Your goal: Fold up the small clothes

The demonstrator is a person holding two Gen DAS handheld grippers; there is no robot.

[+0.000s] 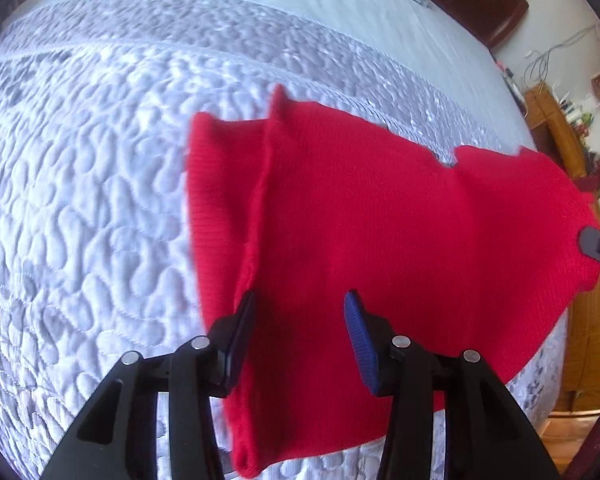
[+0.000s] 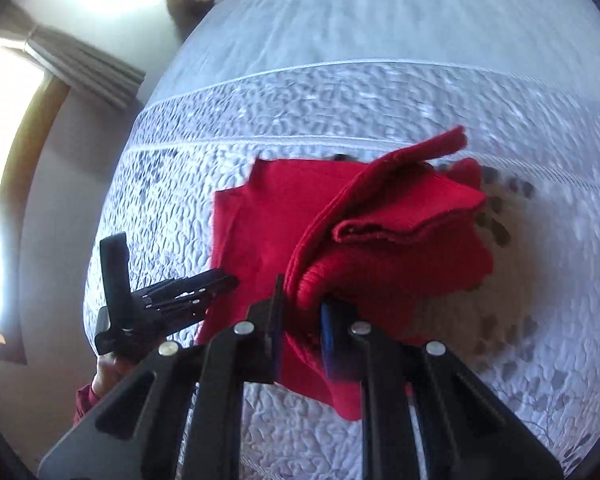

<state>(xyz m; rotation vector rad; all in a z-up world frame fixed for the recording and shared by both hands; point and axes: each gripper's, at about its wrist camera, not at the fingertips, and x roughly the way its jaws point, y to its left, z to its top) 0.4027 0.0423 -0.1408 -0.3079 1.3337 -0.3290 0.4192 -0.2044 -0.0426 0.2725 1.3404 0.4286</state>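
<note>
The right claw (image 2: 300, 300) is clenching a bunched edge of the red knit garment (image 2: 340, 220), its 2 jaws pinching a thick roll of the ribbed fabric between them. That gathered part is lifting off the bed, folding over the flatter portion that is lying on the quilted bedspread (image 2: 380, 100) behind it.

The left claw (image 1: 300, 308) is standing released above the red knit garment (image 1: 360, 220), its jaws apart with fabric showing in the gap beneath them but neither pad pressing on it. A raised seam of the garment is running up from beside its left finger. In the right wrist view the left claw (image 2: 220, 278) is reaching in from the left toward the garment's near left edge, with a hand (image 2: 108, 372) and a red sleeve (image 2: 86, 400) below it.

The garment is lying spread across the grey-white quilted bedspread (image 1: 100, 160), near the bed's edge. Wooden furniture (image 1: 592, 300) is standing beyond the bed on the right.
</note>
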